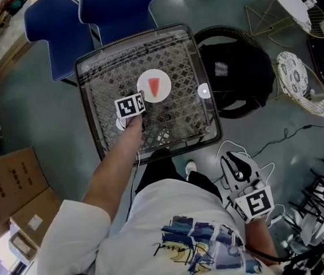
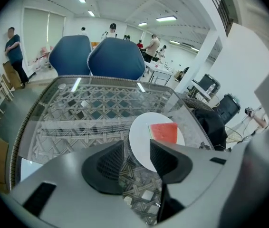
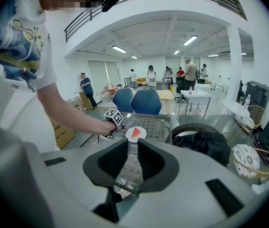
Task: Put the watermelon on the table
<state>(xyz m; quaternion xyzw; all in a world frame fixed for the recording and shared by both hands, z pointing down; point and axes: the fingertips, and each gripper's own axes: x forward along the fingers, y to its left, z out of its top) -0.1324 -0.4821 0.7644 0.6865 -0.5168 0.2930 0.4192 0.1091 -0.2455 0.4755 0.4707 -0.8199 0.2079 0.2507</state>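
Note:
A red watermelon wedge point(image 1: 154, 86) lies on a white plate point(image 1: 143, 95) on the glass-topped wicker table point(image 1: 85, 105). My left gripper point(image 1: 136, 105) hangs over the table just left of the plate, open, with nothing between its jaws. In the left gripper view the gripper point(image 2: 136, 146) stands open, with the plate point(image 2: 141, 137) and the wedge point(image 2: 164, 132) just beyond its tips. My right gripper point(image 1: 232, 162) is held low beside the person's right hip, off the table, open and empty. The right gripper view, past its own jaws point(image 3: 133, 144), shows the table point(image 3: 151, 127), the wedge point(image 3: 134, 132) and the left gripper point(image 3: 113, 118).
Two blue chairs point(image 1: 113, 4) stand behind the table. A black bag point(image 1: 236, 73) lies on a round wicker seat to the right, with a white wire chair point(image 1: 293, 76) beyond it. Cardboard boxes point(image 1: 7, 182) sit on the floor at left. Cables run over the floor at right.

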